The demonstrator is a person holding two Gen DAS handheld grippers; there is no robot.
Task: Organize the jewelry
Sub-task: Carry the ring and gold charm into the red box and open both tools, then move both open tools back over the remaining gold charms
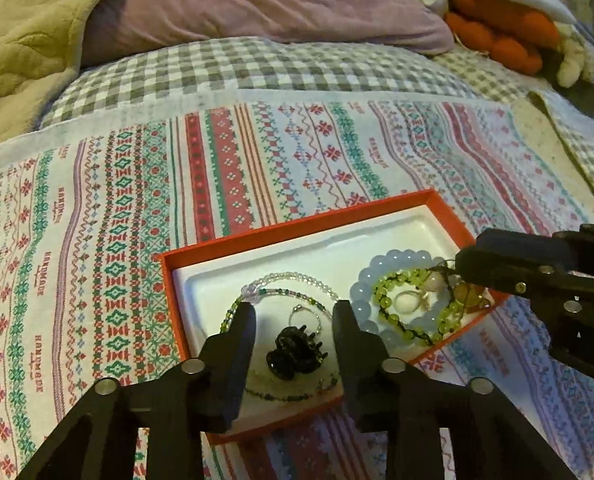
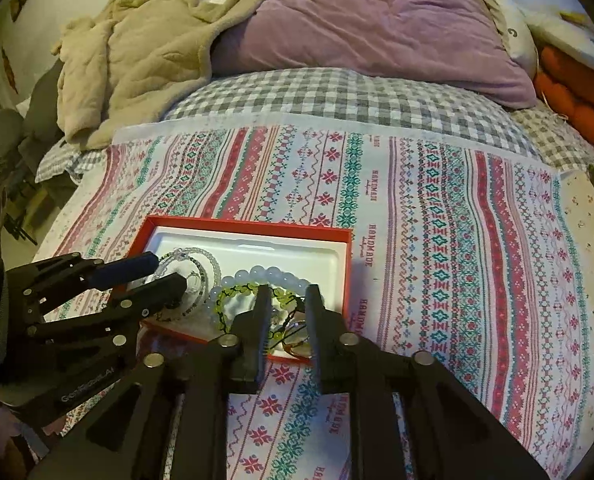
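Before me lies the bed (image 2: 337, 92), covered by a grey-and-white checked sheet. A patterned cloth (image 1: 257, 152) with red, green and pink stitched bands and the word "HANDMADE" is spread flat over its near part. On that cloth sits my open red box (image 1: 297, 222) with a white liner, slightly askew. At the far side of the bed a purple pillow (image 1: 265, 4) rests on the checked sheet, a beige quilted blanket (image 2: 137, 52) is bunched up to its left, and an orange knitted thing (image 1: 505, 36) lies to its right.
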